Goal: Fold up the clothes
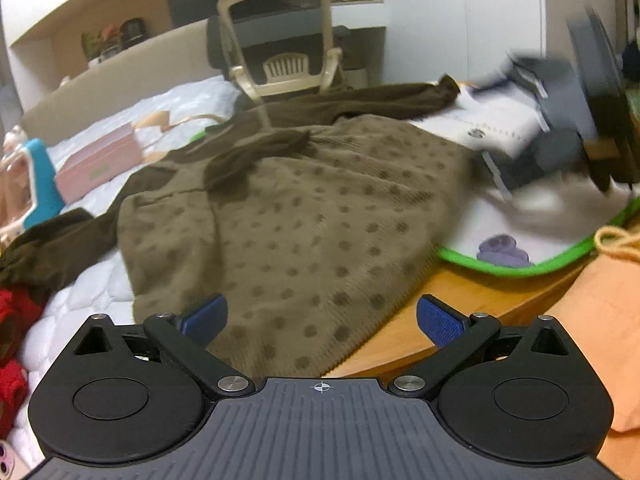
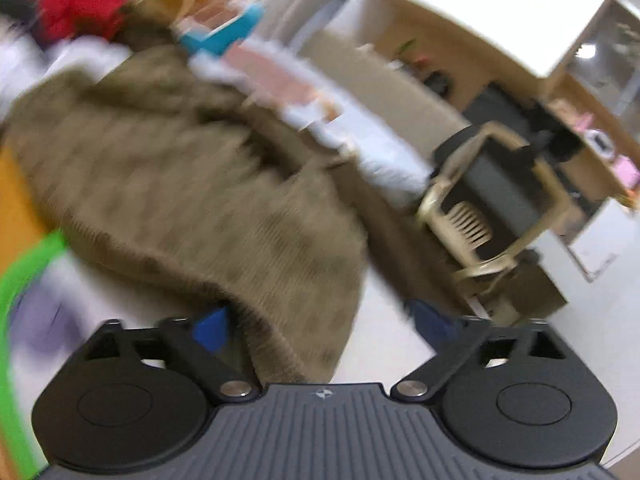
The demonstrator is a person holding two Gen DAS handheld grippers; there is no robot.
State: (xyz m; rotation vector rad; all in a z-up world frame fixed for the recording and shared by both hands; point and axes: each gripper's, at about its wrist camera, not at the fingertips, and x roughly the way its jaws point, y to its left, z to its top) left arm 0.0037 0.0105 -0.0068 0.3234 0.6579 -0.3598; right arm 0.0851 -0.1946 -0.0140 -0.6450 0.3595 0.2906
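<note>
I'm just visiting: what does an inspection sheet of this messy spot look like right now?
Surface: wooden table beside white quilted bedding.
Job's things: brown dotted sweater spread flat, dark sleeves out.
Clutter: green-edged mat, pink box, orange cloth, red item.
Grippers: left tool open over the hem; right tool open, hem between its jaws, view blurred.
Cables: nothing seen.
Surroundings: office chair, shelves.

Rt gripper [image 1: 560, 120] motion-blurred, unclear.
</note>
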